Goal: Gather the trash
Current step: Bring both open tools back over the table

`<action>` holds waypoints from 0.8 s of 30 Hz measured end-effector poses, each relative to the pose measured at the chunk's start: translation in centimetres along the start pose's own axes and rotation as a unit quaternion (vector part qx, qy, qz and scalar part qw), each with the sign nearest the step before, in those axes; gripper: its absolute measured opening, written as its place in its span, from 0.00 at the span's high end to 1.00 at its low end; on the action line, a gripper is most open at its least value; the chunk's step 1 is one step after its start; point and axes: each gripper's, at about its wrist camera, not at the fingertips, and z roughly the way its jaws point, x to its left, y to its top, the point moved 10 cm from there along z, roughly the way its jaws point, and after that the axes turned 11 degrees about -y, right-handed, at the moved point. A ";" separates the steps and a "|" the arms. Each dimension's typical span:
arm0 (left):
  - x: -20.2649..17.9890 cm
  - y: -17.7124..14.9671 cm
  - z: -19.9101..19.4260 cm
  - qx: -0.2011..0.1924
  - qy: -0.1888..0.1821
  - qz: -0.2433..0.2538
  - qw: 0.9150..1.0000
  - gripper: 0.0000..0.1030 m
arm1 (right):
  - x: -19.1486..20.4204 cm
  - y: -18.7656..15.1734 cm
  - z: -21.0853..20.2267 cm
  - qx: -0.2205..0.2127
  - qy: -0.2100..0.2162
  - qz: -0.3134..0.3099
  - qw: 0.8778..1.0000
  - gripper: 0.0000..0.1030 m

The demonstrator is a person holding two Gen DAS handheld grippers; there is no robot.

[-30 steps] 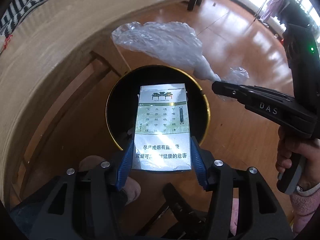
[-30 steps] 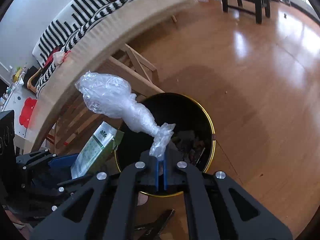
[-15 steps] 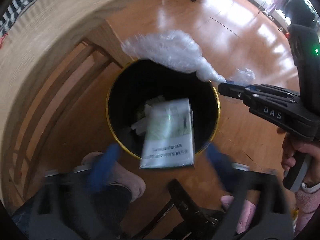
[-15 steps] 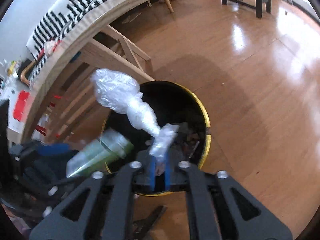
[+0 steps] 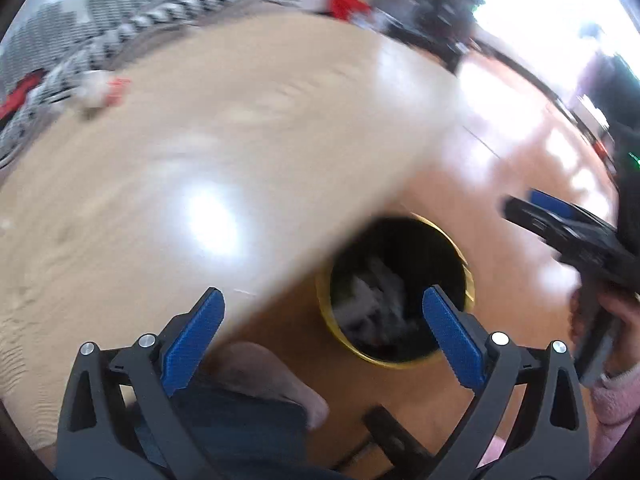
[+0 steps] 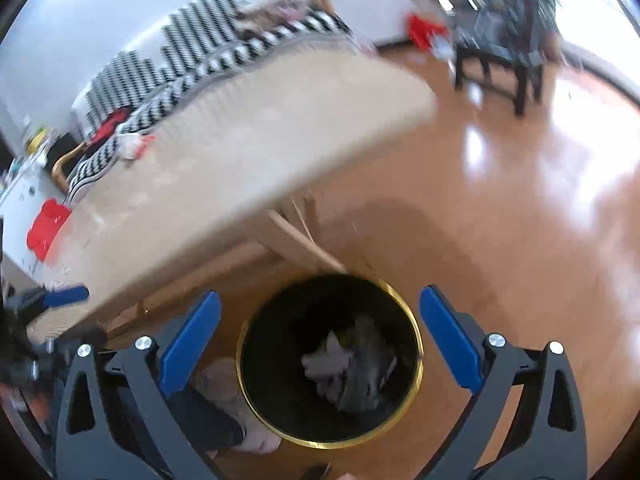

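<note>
A black bin with a gold rim (image 5: 466, 268) stands on the wood floor beside the table, with crumpled white and grey trash (image 6: 344, 368) lying in it. My left gripper (image 5: 323, 292) is open and empty, up over the table edge and the bin's left side. My right gripper (image 6: 320, 292) hovers above the bin (image 6: 416, 344); its jaws are opening and nothing is between them. The right gripper (image 5: 560, 224) also shows at the right of the left wrist view, held in a hand with a pink sleeve. Both views are blurred by motion.
A light wooden table (image 6: 240, 152) overhangs the bin's left side, and its legs stand close behind the bin. A small white and red scrap (image 5: 100, 88) lies at its far edge. A slippered foot (image 6: 224, 388) is left of the bin. A black stool (image 6: 504, 48) stands far right.
The left gripper opened and the cigarette carton fell into the bin. The right gripper opened and the clear plastic bag dropped in too. Both grippers have lifted away from the bin.
</note>
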 end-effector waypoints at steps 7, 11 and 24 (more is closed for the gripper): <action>13.6 1.0 -3.0 -0.015 0.073 -0.133 0.988 0.06 | 12.4 5.3 1.7 -0.002 0.039 -0.119 0.992 0.07; 18.9 -1.3 -3.0 0.005 0.055 -0.224 0.973 0.06 | 19.5 5.8 5.3 0.021 0.033 -0.184 0.982 0.07; 28.4 0.9 -3.4 0.012 0.123 -0.162 0.979 0.05 | 34.7 9.9 15.9 0.062 0.036 -0.258 0.963 0.06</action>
